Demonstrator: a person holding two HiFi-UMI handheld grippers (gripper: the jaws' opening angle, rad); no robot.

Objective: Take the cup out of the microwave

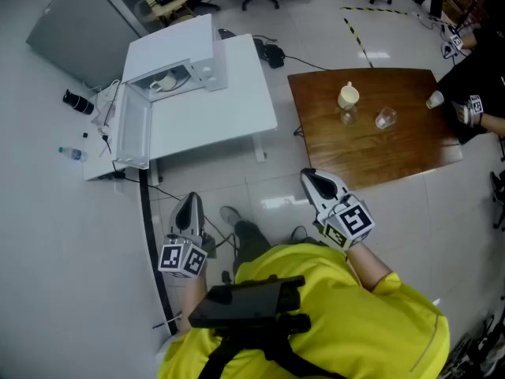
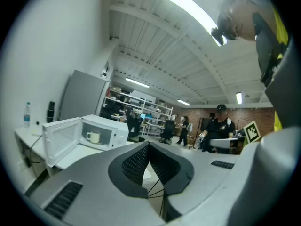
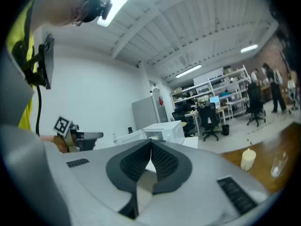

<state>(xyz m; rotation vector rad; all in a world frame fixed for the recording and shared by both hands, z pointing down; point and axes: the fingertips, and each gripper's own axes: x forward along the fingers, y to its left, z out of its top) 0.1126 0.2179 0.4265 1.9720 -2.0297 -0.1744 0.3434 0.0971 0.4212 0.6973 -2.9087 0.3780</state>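
The white microwave (image 1: pixel 177 58) stands on a white table (image 1: pixel 229 109) with its door (image 1: pixel 134 133) swung open. A cream cup (image 1: pixel 162 84) sits inside it, seen also in the left gripper view as the cup (image 2: pixel 93 137) in the open cavity. My left gripper (image 1: pixel 189 199) hangs low near my body, well short of the table, jaws together and empty (image 2: pixel 148 146). My right gripper (image 1: pixel 308 175) is held out over the floor between the two tables, also shut with nothing in it (image 3: pixel 151 145).
A wooden table (image 1: pixel 371 144) at the right carries another cream cup (image 1: pixel 348 95) and a glass (image 1: pixel 385 118). A person (image 1: pixel 481 77) sits at its far end. A grey cabinet (image 1: pixel 79 30), a bottle (image 1: pixel 71 153) and floor cables lie around the white table.
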